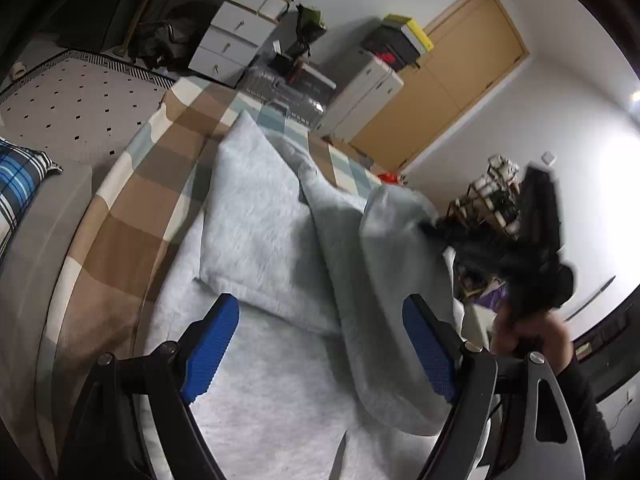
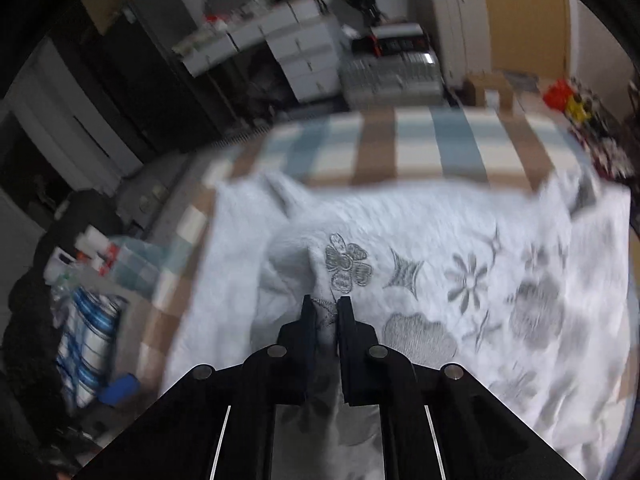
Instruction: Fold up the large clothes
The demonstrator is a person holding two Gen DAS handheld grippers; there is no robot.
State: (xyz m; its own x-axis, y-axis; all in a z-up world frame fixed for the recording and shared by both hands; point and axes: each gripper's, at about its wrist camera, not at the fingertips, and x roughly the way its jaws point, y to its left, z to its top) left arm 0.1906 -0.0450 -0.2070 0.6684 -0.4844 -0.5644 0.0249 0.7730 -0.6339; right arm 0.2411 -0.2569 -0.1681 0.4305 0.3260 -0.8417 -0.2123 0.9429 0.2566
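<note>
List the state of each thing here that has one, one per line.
Left claw: open, empty, over the fleece.
Right claw: shut on a pinched fold of the fleece.
Pale fleece garment: spread on the bed, partly folded, one edge lifted.
Door: closed.
Drawers: closed.

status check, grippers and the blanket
Left gripper open above pale fleece blanket, holding nothing. Right gripper shut on a blanket fold. Nothing blocking on the checked bedsheet.
</note>
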